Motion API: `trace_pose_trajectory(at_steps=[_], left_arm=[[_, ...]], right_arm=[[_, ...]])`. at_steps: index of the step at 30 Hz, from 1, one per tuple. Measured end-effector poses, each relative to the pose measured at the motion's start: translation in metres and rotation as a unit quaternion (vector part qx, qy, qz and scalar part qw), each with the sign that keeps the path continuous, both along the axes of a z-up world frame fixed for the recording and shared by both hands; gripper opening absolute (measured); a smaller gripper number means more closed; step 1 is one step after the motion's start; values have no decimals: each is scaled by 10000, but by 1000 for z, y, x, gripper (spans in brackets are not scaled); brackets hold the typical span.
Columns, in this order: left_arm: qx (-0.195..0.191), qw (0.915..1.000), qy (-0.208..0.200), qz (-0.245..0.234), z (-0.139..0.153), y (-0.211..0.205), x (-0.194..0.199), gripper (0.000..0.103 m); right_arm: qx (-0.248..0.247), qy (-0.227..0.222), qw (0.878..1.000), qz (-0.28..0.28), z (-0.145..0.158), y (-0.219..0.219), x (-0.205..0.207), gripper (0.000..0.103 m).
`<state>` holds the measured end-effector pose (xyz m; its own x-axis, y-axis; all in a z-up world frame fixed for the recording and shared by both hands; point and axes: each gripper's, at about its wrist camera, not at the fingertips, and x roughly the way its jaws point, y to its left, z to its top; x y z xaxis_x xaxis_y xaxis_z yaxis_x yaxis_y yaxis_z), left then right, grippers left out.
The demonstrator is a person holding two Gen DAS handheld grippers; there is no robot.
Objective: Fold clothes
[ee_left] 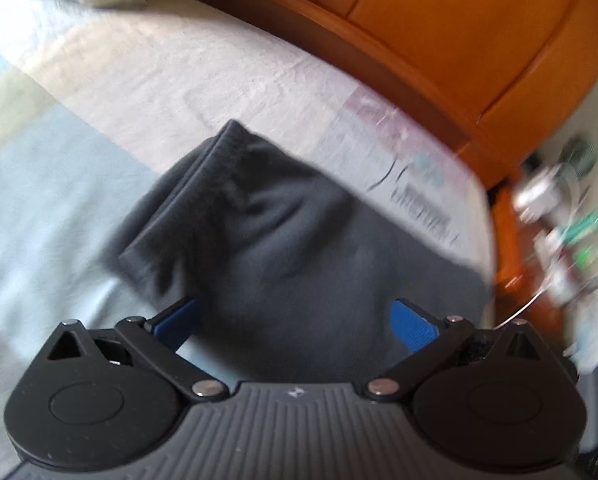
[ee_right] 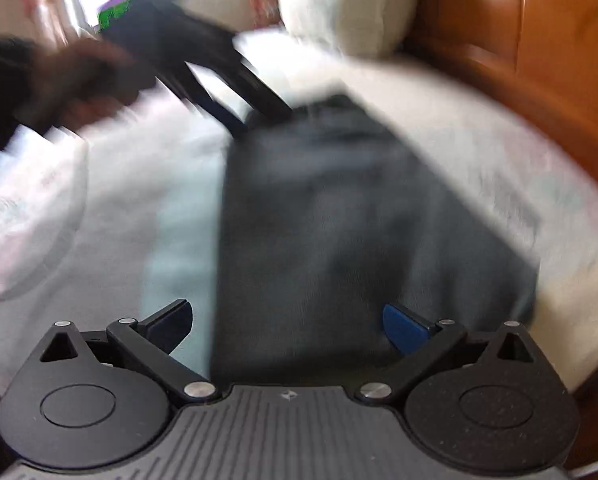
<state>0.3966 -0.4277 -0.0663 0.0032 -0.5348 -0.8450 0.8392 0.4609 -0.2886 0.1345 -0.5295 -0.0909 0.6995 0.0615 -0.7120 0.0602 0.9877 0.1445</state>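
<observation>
A dark grey folded garment (ee_left: 283, 232) with a ribbed band at its far end lies on the bed (ee_left: 179, 80). My left gripper (ee_left: 295, 320) is open just above its near edge, blue pads wide apart, holding nothing. In the right wrist view the same garment (ee_right: 339, 220) fills the middle, blurred. My right gripper (ee_right: 287, 324) is open over its near edge and empty. The left gripper (ee_right: 203, 64) shows there at the garment's far end, held by a hand.
An orange wooden headboard (ee_left: 459, 40) runs along the bed's far side. A pillow (ee_right: 347, 4) lies at the bed's head. A wooden nightstand (ee_left: 559, 220) with cluttered small items stands at the right. A white printed cloth (ee_right: 31, 220) lies left of the garment.
</observation>
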Motion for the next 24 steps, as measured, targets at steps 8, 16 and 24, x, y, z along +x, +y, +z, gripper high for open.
trace_pose_trajectory(at_steps=[8,16,24], left_arm=[[70,9949,-1007,0,12,53,-51,101],[98,9898,-1361,406,-1,113,-96,101],[18,9860,-1220,1135,-10,162,-118,102]], right_arm=[[143,-95,9998,-26,9,12,-2,103],[253,-27,9984,-505,22,2,4,103],[609,221,9974,-327,15,22,16,103]])
